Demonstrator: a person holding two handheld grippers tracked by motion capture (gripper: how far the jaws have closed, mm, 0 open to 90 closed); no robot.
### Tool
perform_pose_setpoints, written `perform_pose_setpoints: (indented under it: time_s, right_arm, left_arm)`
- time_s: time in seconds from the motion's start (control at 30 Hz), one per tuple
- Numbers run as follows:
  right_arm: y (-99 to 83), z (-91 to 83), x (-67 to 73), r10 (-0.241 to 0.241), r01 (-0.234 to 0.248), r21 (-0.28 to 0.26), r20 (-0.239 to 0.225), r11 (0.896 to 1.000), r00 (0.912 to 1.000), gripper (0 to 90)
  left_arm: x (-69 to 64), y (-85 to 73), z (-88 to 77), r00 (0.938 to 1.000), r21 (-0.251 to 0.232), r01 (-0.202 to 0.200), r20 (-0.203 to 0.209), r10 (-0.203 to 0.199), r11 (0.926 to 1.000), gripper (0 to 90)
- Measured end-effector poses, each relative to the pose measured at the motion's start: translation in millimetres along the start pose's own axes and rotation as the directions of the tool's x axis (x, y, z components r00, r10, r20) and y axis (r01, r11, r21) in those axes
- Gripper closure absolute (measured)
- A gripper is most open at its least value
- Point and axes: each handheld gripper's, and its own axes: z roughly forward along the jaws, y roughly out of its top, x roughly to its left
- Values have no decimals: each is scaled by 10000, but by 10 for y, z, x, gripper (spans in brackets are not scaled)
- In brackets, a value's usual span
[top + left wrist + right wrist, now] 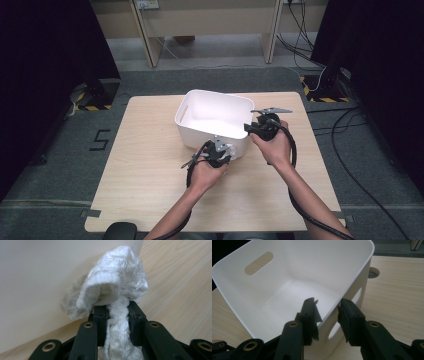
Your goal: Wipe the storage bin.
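A: What's in the white bin (212,117)?

B: Nothing that shows; its floor is bare in the right gripper view. It stands on the table (150,165) toward the far edge, about midway across, with a slot handle in each end wall.

A: And the right gripper (328,312)?

B: Its jaws straddle the bin's near wall at the rim, one inside and one outside. I cannot tell whether the pads press on it.

A: The cloth?

B: A white, fluffy cloth (115,287), bunched, with a folded hem showing. The left gripper (117,315) is clamped on it, a strand squeezed between the jaws, right against the bin's outer near wall, above the tabletop.

A: The surroundings?

B: Light wood-grain table, grey carpet (55,165), dark curtains at both sides, cables (350,150) on the floor to the right.
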Motion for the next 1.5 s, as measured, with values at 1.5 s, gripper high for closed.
perform_pose_setpoints:
  time_s: [1.5]
  right_arm:
    - [-2,7,9,-22,22,52,3,10000,10000,649]
  left_arm:
    - [-102,191,-140,9996,-424,-266,-17,266,9987,728]
